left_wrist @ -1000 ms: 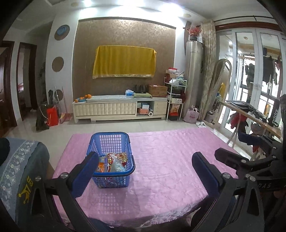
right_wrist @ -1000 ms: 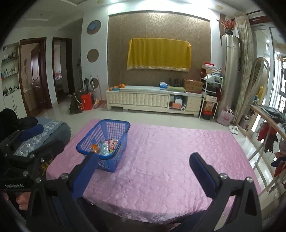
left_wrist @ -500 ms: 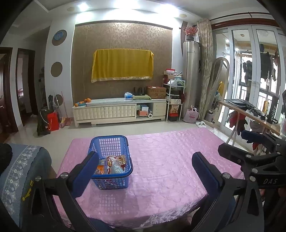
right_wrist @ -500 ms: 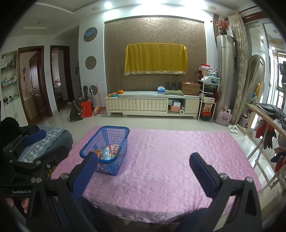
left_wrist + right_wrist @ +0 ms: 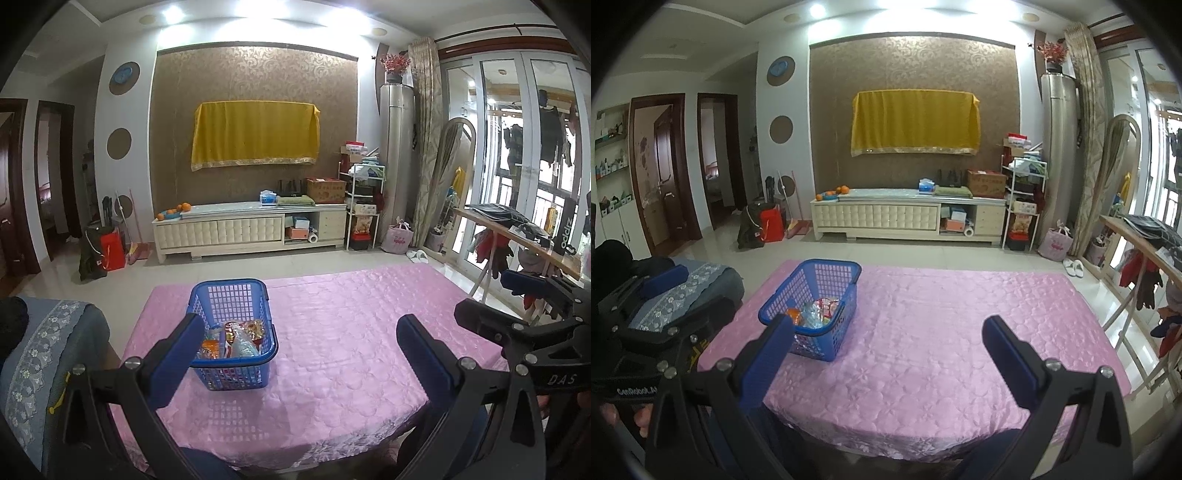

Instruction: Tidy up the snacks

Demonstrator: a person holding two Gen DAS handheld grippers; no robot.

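Both wrist views face forward from table's [image 5: 332, 332] near edge — sharing basket [image 5: 236, 295], left offset.

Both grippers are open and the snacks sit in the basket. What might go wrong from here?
The blue basket looks light and sits on a smooth pink tablecloth, so pulling a packet may drag or tip it. The snack packets lie piled together, so the left gripper or right gripper may pinch two.

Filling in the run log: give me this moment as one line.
left gripper: open, empty | right gripper: open, empty | blue basket: on pink tablecloth, holds snack packets | contact: none
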